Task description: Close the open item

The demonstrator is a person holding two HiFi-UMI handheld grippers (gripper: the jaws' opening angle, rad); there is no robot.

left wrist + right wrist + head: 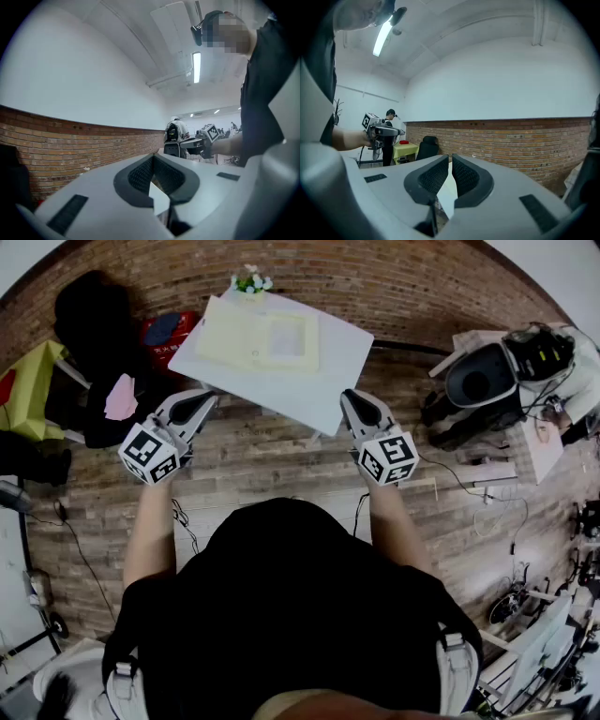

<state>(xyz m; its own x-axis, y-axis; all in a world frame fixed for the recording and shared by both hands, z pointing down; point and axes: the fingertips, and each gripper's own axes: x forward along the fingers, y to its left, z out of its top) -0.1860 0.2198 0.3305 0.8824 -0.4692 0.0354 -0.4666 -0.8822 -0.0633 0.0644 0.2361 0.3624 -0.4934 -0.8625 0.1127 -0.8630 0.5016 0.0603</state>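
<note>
A pale yellow flat item (258,338) lies spread open on the white table (333,381) ahead of me in the head view. My left gripper (204,399) hovers level off the table's near left corner. In its own view the left gripper (153,157) has its black pads pressed together with nothing in them. My right gripper (349,396) hangs at the table's near edge. Seen from its own camera, the right gripper (450,157) shows only a thin slit between the pads and holds nothing. Neither gripper touches the item.
A small potted plant (250,280) stands at the table's far edge. A black office chair (89,315), a red object (169,334) and a yellow-green table (28,385) are at left. A grey machine (487,376) and floor cables (469,488) lie at right.
</note>
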